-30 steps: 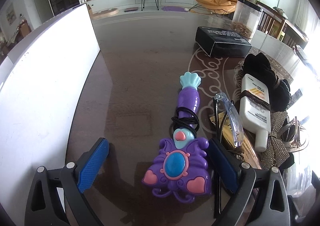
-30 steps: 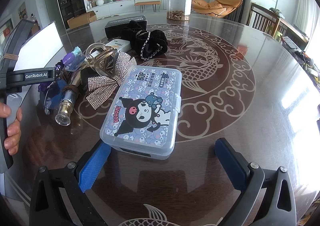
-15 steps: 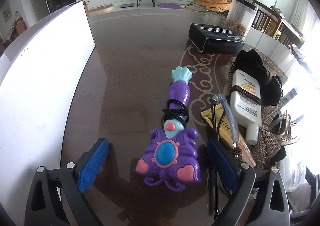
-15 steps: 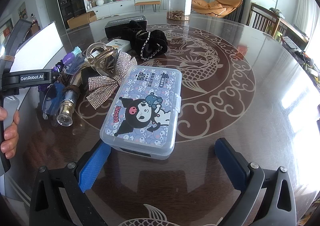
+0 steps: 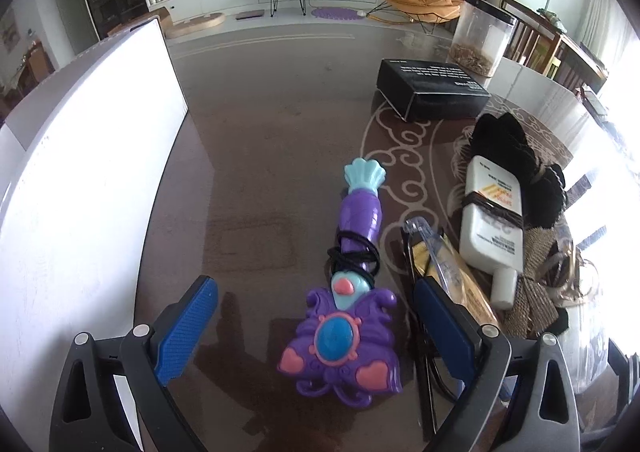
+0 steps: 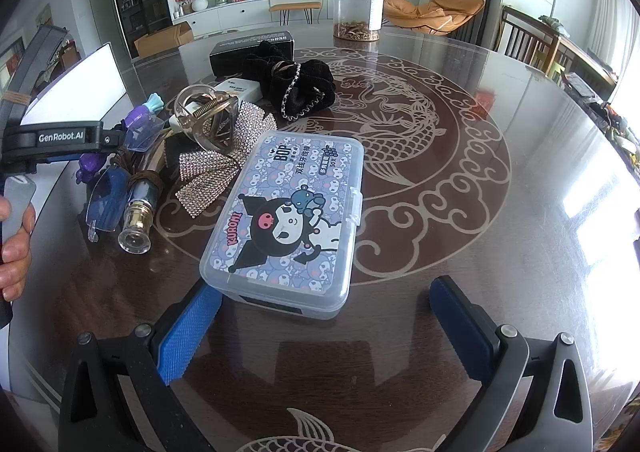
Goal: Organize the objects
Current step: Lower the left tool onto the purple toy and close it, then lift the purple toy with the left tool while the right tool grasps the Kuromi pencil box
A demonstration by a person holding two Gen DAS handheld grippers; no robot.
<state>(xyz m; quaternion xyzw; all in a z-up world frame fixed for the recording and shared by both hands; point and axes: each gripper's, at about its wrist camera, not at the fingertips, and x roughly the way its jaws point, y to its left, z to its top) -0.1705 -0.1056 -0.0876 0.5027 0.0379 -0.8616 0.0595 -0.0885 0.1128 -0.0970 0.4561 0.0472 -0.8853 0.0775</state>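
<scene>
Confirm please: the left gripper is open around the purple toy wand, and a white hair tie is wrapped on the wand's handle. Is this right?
Not fully. In the left wrist view the hair tie is black, not white. The left gripper is indeed open around the purple toy wand.

Left gripper: jaws wide apart, blue pads facing inward, nothing clamped, low over table. Also seen side-on at left edge of right wrist view, person's hand wrapped round its handle. Right gripper: jaws spread wide, holding nothing, level and low.
</scene>
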